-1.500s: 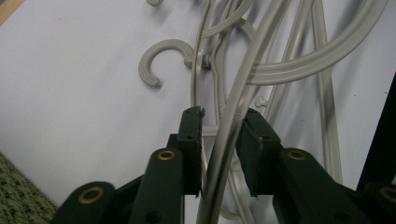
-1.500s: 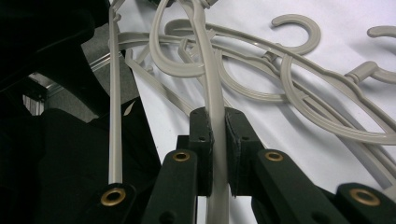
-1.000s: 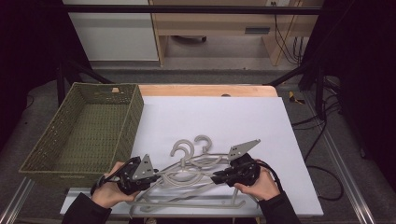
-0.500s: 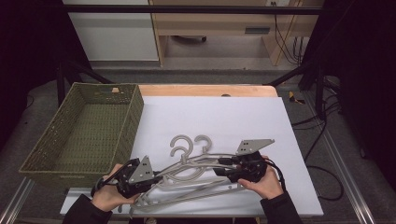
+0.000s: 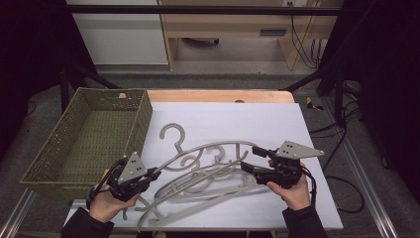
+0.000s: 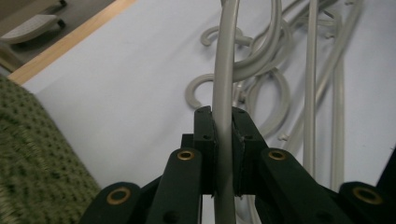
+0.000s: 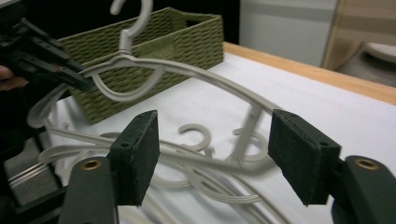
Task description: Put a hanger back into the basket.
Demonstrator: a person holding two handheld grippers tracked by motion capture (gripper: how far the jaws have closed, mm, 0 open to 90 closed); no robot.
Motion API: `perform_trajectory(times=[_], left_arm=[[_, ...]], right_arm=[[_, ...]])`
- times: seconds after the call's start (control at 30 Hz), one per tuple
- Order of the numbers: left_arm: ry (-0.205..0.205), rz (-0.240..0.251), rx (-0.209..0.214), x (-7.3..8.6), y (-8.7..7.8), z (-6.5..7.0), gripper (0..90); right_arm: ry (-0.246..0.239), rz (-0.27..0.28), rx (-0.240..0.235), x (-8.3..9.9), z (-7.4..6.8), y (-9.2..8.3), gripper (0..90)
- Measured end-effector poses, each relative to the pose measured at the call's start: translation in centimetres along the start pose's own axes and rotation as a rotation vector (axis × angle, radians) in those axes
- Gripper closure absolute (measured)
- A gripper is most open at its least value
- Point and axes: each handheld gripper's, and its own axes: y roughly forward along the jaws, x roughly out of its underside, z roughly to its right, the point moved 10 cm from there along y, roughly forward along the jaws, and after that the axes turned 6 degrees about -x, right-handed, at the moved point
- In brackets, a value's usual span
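White tabletop: left gripper (image 5: 148, 174) clamps one end of the lifted hanger (image 5: 208, 148), whose long axis runs rightward; right gripper (image 5: 253, 161), jaws just opening and empty, flanks its far end; basket (image 5: 74, 144) lies leftward

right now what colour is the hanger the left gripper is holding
Pale grey-beige plastic hanger, clamped in the left gripper; clearest in the left gripper view.

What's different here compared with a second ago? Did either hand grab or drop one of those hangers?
The right gripper has just been opening and has let go of the top hanger; its jaws now stand apart with nothing pressed between them. The left gripper is clamped on that hanger's arm and has lifted it, so its hook now points toward the basket. The other hangers lie on the white mat as before.
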Motion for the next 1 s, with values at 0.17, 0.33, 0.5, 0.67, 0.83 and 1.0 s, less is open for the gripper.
perform_trajectory(times=[0.17, 0.33, 0.5, 0.67, 0.83, 1.0], left_arm=[[-0.05, 0.018, -0.043, 0.1, -0.8, -1.8, 82.5], [-0.102, 0.057, -0.09, -0.1, -1.9, -3.4, 82.5], [-0.154, 0.074, -0.12, 0.0, -3.2, -5.1, 82.4], [-0.197, 0.107, -0.15, -0.1, -4.3, -6.9, 82.5], [-0.219, 0.126, -0.179, -0.4, -5.1, -8.7, 82.4], [-0.219, 0.137, -0.197, -1.0, -5.3, -10.0, 82.5]], right_arm=[[0.003, 0.023, 0.087, 0.2, 1.7, -0.6, 23.5], [0.034, 0.019, 0.158, 0.9, 3.1, -1.1, 13.2], [0.06, 0.016, 0.199, 1.7, 4.2, -1.5, 9.5], [0.095, 0.022, 0.228, 2.3, 4.9, -1.9, 5.5], [0.109, 0.016, 0.253, 2.9, 5.4, -2.4, 4.1], [0.119, 0.018, 0.261, 3.1, 5.5, -2.7, 4.2]])
